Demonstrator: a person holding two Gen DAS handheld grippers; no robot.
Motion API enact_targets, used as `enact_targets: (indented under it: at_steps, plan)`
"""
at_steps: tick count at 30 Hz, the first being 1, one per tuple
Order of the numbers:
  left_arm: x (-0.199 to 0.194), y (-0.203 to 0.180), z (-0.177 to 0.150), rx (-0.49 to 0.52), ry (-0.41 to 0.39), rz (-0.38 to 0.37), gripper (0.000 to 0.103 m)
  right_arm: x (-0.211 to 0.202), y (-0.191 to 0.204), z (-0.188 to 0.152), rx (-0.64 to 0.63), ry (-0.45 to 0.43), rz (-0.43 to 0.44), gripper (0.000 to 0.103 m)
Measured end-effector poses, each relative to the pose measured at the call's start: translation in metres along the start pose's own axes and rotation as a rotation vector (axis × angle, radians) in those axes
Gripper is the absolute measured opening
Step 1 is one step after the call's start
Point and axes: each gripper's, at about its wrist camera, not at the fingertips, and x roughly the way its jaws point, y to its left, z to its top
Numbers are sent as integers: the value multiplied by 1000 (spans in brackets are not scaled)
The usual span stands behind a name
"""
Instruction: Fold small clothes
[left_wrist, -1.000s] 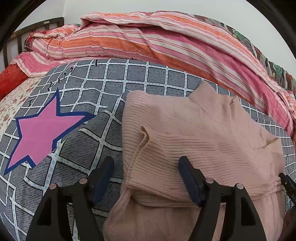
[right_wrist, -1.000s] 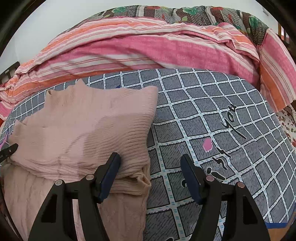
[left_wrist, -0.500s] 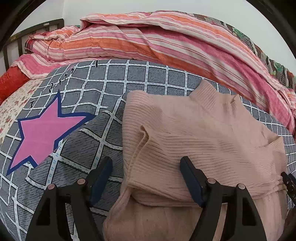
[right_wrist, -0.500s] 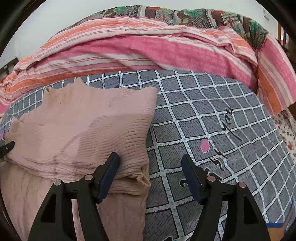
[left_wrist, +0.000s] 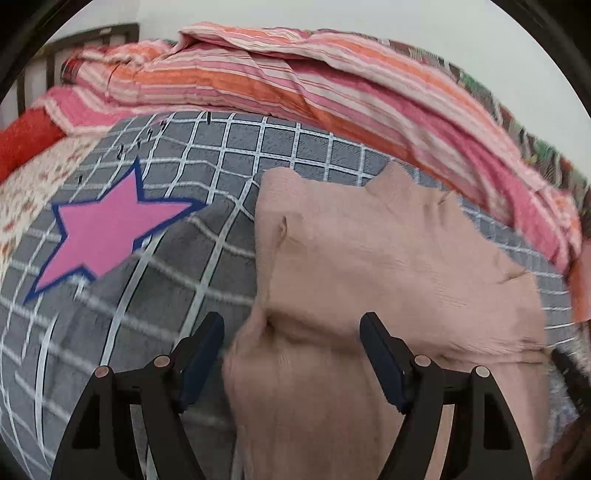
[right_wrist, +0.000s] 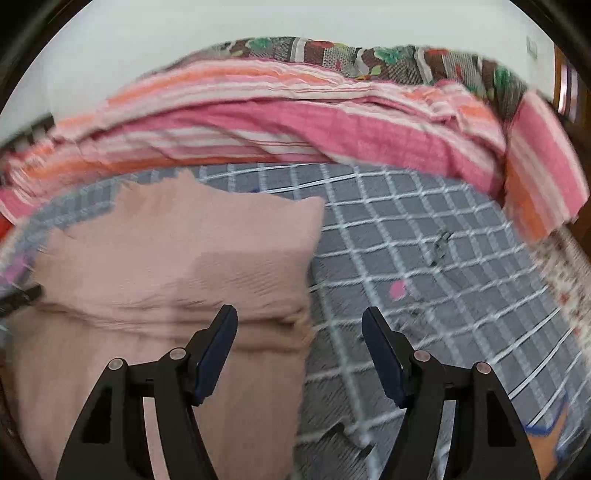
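A pale pink ribbed sweater (left_wrist: 388, 266) lies partly folded on the grey checked blanket (left_wrist: 177, 266), its upper part doubled over the lower. My left gripper (left_wrist: 291, 328) hovers open over the sweater's left edge at the fold, nothing between its fingers. In the right wrist view the same sweater (right_wrist: 177, 258) fills the left half. My right gripper (right_wrist: 300, 325) stands open above the sweater's right edge at the fold, pads clear of the cloth. A tip of the other gripper (right_wrist: 22, 297) shows at the far left.
A heap of pink and orange striped bedding (left_wrist: 295, 85) runs along the back of the bed, with a floral quilt (right_wrist: 369, 55) behind it. A pink star (left_wrist: 103, 232) is printed on the blanket at left. A dark headboard (left_wrist: 74, 40) stands at back left.
Both grippers have drawn back and risen a little from the sweater; the views are now blurred by motion. The sweater lies as before and both jaws stay open.
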Motion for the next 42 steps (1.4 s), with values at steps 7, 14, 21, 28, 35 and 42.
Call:
enact_targets:
  at_steps: [7,14,21,28,35,42]
  plan:
    - [-53,15,-40,61,-56,-82,74,-51,-24,-48,18,-37,91,69]
    - [-99,46,-86,3,-35,-205,73,-91,-38,-88,72,-18,149,57]
    - [-129,51,-125,61,-70,-175,64,-124,-44,-133,107,-22,178,49]
    - [-128,54,-153,37,9,-203,45,-130,-42,-150,131,-20,201,43]
    - [-124,56,-167,-4,38,-205,44,-134,-37,-160,115,-21,202,41]
    - [-103,52,-166,-26,109,-192,44,-128,-38,-161,139,2,212,41]
